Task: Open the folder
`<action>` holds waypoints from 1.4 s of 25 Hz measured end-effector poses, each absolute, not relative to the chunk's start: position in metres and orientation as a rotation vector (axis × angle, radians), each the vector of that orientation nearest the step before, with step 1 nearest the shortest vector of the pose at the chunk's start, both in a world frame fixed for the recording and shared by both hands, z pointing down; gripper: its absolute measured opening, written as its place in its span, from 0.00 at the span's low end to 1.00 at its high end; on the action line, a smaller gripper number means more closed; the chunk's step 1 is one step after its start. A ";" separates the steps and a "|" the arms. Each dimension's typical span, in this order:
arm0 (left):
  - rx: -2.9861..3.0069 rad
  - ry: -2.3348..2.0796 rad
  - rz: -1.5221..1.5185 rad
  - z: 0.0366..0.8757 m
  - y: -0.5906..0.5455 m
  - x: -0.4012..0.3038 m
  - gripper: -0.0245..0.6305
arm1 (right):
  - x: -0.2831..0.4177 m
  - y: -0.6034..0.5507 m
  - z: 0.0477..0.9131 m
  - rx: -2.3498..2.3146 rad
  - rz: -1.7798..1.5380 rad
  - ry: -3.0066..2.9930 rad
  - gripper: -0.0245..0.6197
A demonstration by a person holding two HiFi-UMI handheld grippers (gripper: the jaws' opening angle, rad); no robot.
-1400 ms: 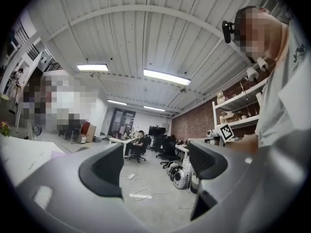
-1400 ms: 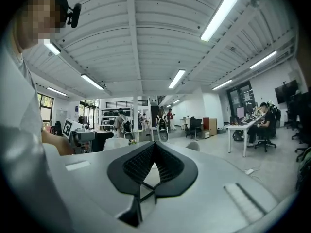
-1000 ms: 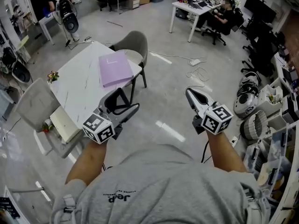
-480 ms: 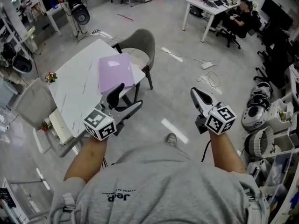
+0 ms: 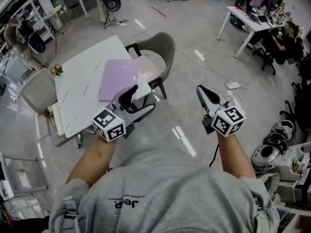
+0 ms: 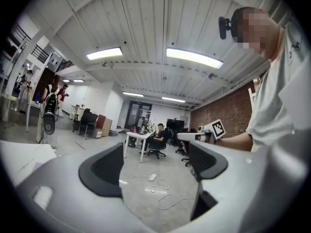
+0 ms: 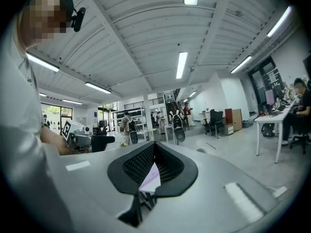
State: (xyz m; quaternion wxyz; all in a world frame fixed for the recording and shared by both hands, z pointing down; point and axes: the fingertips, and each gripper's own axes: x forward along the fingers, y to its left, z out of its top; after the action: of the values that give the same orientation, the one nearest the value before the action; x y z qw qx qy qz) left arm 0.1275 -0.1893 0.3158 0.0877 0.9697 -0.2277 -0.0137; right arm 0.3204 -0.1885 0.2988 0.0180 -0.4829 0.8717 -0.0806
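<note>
A closed purple folder (image 5: 119, 79) lies flat on the white table (image 5: 77, 91), ahead and to the left in the head view. My left gripper (image 5: 142, 99) is held in the air near the table's closest corner, open and empty, short of the folder. In the left gripper view its jaws (image 6: 155, 166) stand wide apart over bare floor. My right gripper (image 5: 201, 90) hangs over the floor to the right, well away from the table. Its black pads (image 7: 154, 166) are shut together with nothing gripped.
A grey chair (image 5: 163, 47) stands at the table's far side and another chair (image 5: 36, 89) at its left end. A small flower bunch (image 5: 57, 70) sits on the table. Cables (image 5: 233, 85) lie on the floor. A person sits at a white desk (image 5: 248, 21) far right.
The table and folder have come nearer and swung under the left gripper as the person walks toward them. Both grippers keep their poses, left open and right shut.
</note>
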 end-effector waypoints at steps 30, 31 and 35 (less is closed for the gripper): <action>3.040 -0.420 0.826 0.528 -0.302 0.049 0.72 | 0.247 -0.342 0.435 -1.664 -0.507 2.733 0.04; 3.041 -0.413 0.850 0.536 -0.304 0.048 0.72 | 0.243 -0.345 0.443 -1.663 -0.515 2.735 0.04; 3.048 -0.378 1.014 0.570 -0.310 0.042 0.72 | 0.228 -0.356 0.473 -1.655 -0.563 2.753 0.04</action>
State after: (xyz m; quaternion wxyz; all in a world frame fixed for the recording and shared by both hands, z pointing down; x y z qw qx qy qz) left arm 0.0416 -0.3097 0.5700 -0.0465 0.9414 -0.1168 0.3131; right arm 0.2277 -0.3564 0.4728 -0.0595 -0.5066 0.8427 -0.1723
